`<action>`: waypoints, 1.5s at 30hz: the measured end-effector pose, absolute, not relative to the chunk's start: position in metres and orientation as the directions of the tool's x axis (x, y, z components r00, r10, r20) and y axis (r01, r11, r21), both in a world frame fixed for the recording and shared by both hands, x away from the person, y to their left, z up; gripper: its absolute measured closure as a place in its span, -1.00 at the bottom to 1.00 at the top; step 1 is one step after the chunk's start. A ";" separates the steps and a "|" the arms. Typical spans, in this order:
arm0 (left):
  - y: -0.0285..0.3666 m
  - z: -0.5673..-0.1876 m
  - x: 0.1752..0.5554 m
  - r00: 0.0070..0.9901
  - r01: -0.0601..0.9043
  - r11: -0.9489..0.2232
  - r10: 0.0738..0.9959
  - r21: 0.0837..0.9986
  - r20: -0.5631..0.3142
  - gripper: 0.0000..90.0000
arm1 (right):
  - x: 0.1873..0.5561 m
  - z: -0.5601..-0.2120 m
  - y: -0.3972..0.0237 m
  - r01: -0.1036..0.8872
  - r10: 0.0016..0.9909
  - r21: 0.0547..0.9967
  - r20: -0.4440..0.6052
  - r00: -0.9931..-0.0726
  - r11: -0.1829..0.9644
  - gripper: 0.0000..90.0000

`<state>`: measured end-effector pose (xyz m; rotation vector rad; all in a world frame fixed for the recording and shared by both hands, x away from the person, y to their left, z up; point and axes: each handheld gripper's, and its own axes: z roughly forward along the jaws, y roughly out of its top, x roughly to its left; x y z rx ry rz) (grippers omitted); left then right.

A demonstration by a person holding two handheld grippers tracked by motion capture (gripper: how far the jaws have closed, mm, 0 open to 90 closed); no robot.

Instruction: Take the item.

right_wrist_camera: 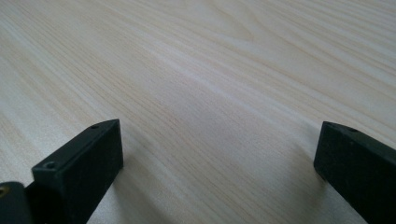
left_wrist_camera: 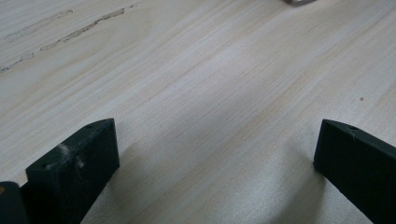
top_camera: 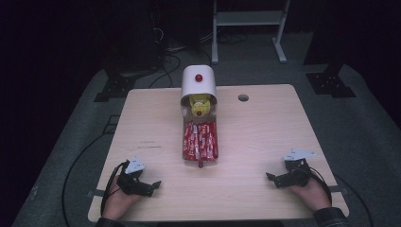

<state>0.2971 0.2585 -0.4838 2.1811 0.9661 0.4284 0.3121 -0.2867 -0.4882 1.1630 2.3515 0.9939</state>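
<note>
High view: left gripper point(top_camera: 150, 185) and right gripper point(top_camera: 273, 178) rest on table point(top_camera: 265, 137) near its front corners, both jaws spread wide, holding nothing. Clear tray of red packets point(top_camera: 200, 140) lies mid-table, touching white dispenser point(top_camera: 198, 81) behind. Advice: approach tray from both long sides, keep level, avoid tipping packets.

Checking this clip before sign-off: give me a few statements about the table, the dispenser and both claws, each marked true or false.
1. Both claws rest near the table's front edge, the left claw and the right claw open and empty. True.
2. The white dispenser stands at the table's far middle. True.
3. The red packets lie beside the right claw. False: they lie in the tray before the dispenser, apart from both claws.
4. The left claw grips a packet. False: bare wood lies between its jaws.
</note>
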 end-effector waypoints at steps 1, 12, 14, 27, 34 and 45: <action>0.259 -0.484 0.297 0.666 0.512 -0.474 0.745 0.716 0.017 -1.00 | 0.312 -0.488 -0.287 0.559 0.793 0.714 0.009 -0.609 0.421 -0.99; 0.259 -0.484 0.298 0.667 0.512 -0.476 0.745 0.715 0.018 -1.00 | 0.315 -0.482 -0.280 0.572 0.798 0.695 -0.003 -0.603 0.435 -0.99; 0.259 -0.484 0.298 0.667 0.512 -0.477 0.745 0.715 0.019 -1.00 | 0.315 -0.480 -0.279 0.575 0.800 0.694 -0.002 -0.599 0.433 -0.99; 0.259 -0.484 0.298 0.667 0.512 -0.478 0.744 0.714 0.020 -1.00 | 0.318 -0.469 -0.271 0.566 0.779 0.704 0.028 -0.626 0.430 -0.84; 0.259 -0.484 0.298 0.667 0.512 -0.477 0.745 0.714 0.019 -1.00 | 0.319 -0.465 -0.267 0.569 0.770 0.711 0.060 -0.635 0.413 -0.84; 0.258 -0.484 0.299 0.665 0.515 -0.476 0.747 0.713 0.018 -1.00 | 0.327 -0.454 -0.255 0.550 0.751 0.724 0.068 -0.657 0.416 -0.84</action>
